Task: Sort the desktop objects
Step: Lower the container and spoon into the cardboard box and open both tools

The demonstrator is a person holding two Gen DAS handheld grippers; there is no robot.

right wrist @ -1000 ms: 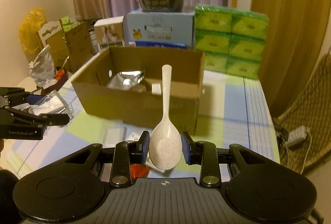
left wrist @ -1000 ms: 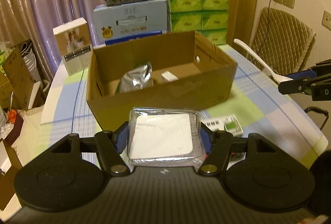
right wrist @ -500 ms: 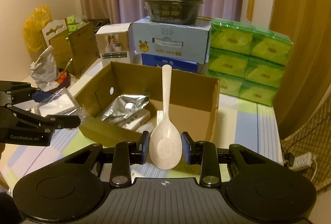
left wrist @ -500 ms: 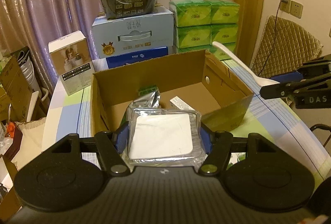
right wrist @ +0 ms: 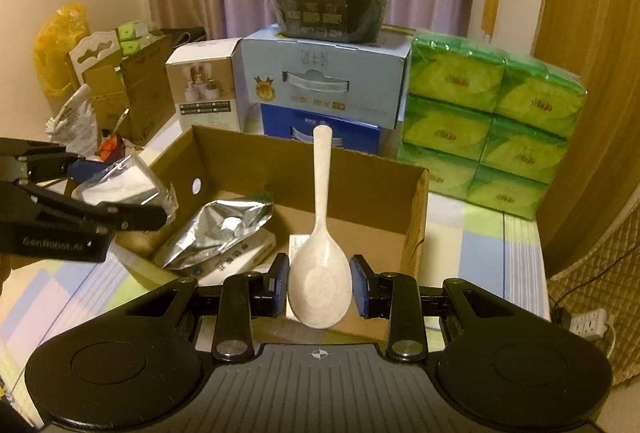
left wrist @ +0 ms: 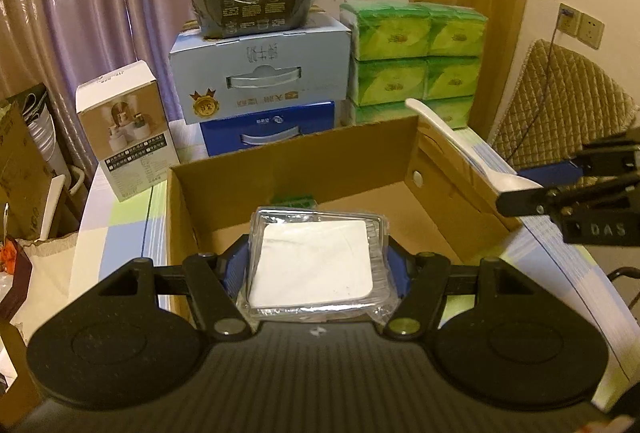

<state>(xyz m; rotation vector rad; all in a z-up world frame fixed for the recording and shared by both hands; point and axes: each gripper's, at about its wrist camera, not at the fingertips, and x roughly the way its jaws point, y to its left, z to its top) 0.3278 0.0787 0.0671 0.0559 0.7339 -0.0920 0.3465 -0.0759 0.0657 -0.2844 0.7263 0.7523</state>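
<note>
The right gripper (right wrist: 319,287) clamps the bowl of a white spoon (right wrist: 320,265), handle pointing up and away over the open box (right wrist: 416,217). In the box lie a foil bag (right wrist: 220,229) on a white carton (right wrist: 240,257). At left, the left gripper (right wrist: 116,205) pinches a clear-wrapped white pack (right wrist: 124,185) over the box's left wall. Green tissue packs (right wrist: 492,121) stand behind.

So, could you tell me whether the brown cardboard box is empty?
Not empty: the right wrist view shows a crumpled silver foil pouch and a white packet inside the brown cardboard box.
</note>
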